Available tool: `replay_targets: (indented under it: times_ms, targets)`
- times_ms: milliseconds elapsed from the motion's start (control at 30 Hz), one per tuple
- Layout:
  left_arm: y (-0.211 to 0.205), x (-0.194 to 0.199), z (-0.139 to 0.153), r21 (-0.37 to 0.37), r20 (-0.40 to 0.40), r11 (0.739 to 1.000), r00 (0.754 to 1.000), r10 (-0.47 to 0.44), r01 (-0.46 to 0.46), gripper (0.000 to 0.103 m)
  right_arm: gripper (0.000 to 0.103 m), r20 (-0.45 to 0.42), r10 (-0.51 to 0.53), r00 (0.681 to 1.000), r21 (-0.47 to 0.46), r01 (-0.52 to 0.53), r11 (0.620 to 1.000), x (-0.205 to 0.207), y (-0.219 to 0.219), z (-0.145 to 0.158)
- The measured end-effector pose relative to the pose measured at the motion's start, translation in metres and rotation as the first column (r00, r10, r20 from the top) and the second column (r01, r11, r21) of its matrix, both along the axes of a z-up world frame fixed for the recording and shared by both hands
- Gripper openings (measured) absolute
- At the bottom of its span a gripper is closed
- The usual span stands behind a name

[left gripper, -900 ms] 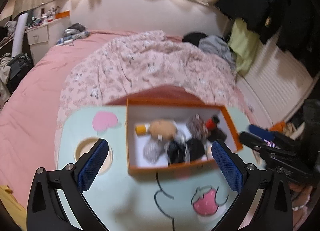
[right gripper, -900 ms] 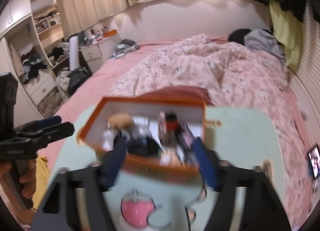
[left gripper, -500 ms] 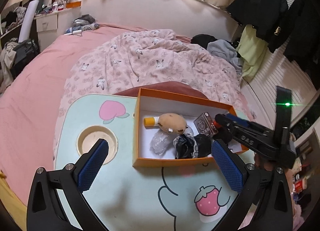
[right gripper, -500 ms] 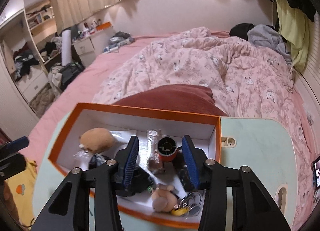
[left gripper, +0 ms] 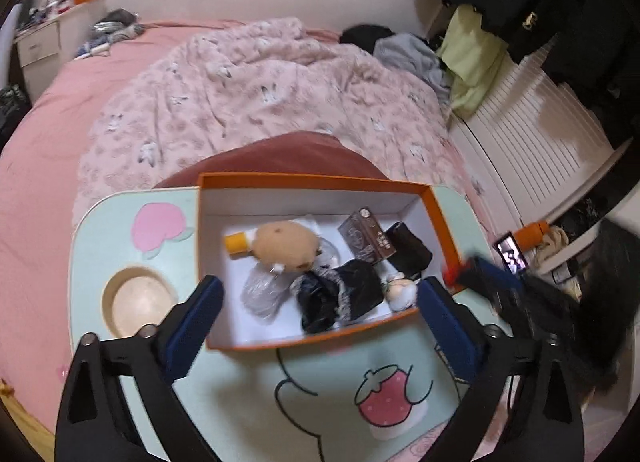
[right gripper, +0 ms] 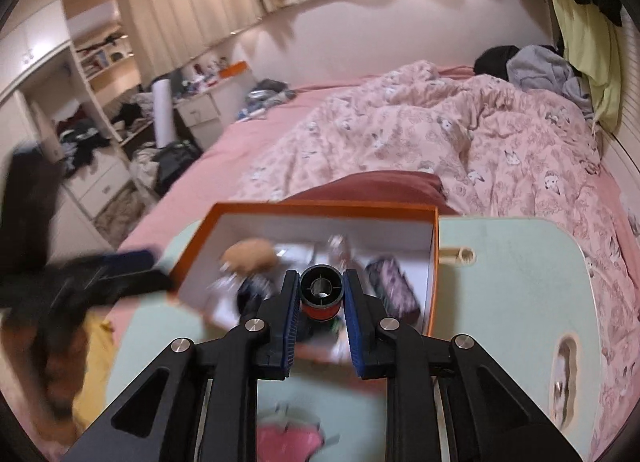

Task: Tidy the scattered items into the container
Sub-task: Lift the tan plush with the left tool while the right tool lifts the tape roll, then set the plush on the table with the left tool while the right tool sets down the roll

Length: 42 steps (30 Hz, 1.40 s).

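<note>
An orange box with a white inside [left gripper: 320, 181] [right gripper: 320, 207] sits on a pale green lap table [left gripper: 248, 390] [right gripper: 516, 282]. It holds a tan plush toy [left gripper: 286, 243], a yellow-capped tube [left gripper: 236, 243], black cloth [left gripper: 340, 294], a dark packet [left gripper: 368, 236] and a small plush [left gripper: 400, 289]. My right gripper [right gripper: 320, 290] is shut on a red spool with a black end [right gripper: 322, 288], held above the box's near edge. It shows blurred at the right of the left wrist view [left gripper: 460, 274]. My left gripper [left gripper: 316, 322] is open and empty over the near side of the box.
The lap table has a round cup recess [left gripper: 138, 300] at its left and a slot [right gripper: 460, 255] by the box. It stands on a pink bed with a rumpled floral duvet [left gripper: 260, 94]. A white slatted panel [left gripper: 532, 134] and hanging clothes are on the right.
My right gripper has closed on the red spool and pulled back from inside the box toward its near edge. The left gripper stays open; its view shifted slightly.
</note>
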State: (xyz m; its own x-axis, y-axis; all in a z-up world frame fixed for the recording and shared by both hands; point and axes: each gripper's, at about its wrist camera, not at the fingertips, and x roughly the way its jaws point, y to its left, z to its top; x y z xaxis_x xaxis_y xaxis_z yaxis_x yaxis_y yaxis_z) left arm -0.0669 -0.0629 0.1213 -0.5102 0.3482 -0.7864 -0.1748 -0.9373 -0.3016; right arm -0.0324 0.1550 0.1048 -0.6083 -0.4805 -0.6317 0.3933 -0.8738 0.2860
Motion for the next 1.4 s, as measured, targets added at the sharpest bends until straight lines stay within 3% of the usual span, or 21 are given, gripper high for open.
replay_targets:
  times_ms: [133, 267, 400, 500, 600, 733, 867, 1067, 1200, 1400]
  targets:
    - [0.017, -0.025, -0.011, -0.106, 0.047, 0.994, 0.999, 0.009, -0.004, 0.087, 0.021, 0.057, 0.026, 0.998, -0.029, -0.025, 0.999, 0.03, 0.005, -0.019]
    - [0.032, -0.045, -0.029, -0.234, 0.076, 0.972, 0.997, 0.032, -0.013, 0.087, 0.021, 0.109, 0.059, 0.992, -0.038, -0.055, 0.998, 0.039, -0.002, -0.04]
    - [0.044, -0.058, -0.046, -0.267, 0.137, 0.963, 0.991, -0.011, 0.048, 0.086, 0.021, 0.109, 0.075, 0.991, -0.035, -0.071, 0.997, 0.042, -0.01, -0.047]
    - [0.046, -0.063, -0.06, -0.316, 0.168, 0.947, 0.986, -0.003, 0.057, 0.061, 0.021, 0.104, 0.084, 0.991, -0.023, -0.082, 0.996, 0.046, -0.015, -0.049]
    - [0.048, -0.062, -0.065, -0.397, 0.145, 0.915, 0.989, -0.019, 0.076, 0.045, 0.021, 0.105, 0.07, 0.992, 0.0, -0.07, 0.998, 0.045, -0.018, -0.055]
    - [0.033, -0.059, -0.053, -0.309, 0.114, 0.949, 0.993, -0.035, 0.069, 0.043, 0.021, 0.106, 0.032, 0.994, 0.026, -0.035, 0.999, 0.041, -0.018, -0.061]
    - [0.021, -0.041, -0.022, -0.262, 0.004, 0.965, 1.0, -0.01, 0.011, 0.043, 0.021, 0.129, -0.002, 0.992, 0.027, -0.001, 1.0, 0.037, -0.015, -0.072]
    - [0.015, 0.019, 0.012, -0.098, -0.066, 0.991, 0.993, -0.102, 0.095, 0.043, 0.021, 0.13, -0.031, 0.991, 0.013, 0.029, 0.999, 0.038, -0.009, -0.076]
    - [0.021, 0.058, -0.005, -0.047, -0.063, 0.99, 0.988, -0.139, 0.136, 0.043, 0.021, 0.131, -0.039, 0.991, 0.027, 0.035, 0.999, 0.037, -0.011, -0.077]
    - [0.024, 0.087, -0.055, -0.072, -0.078, 0.997, 0.996, -0.031, 0.026, 0.043, 0.021, 0.154, -0.039, 0.987, 0.05, 0.031, 0.998, 0.036, -0.013, -0.085]
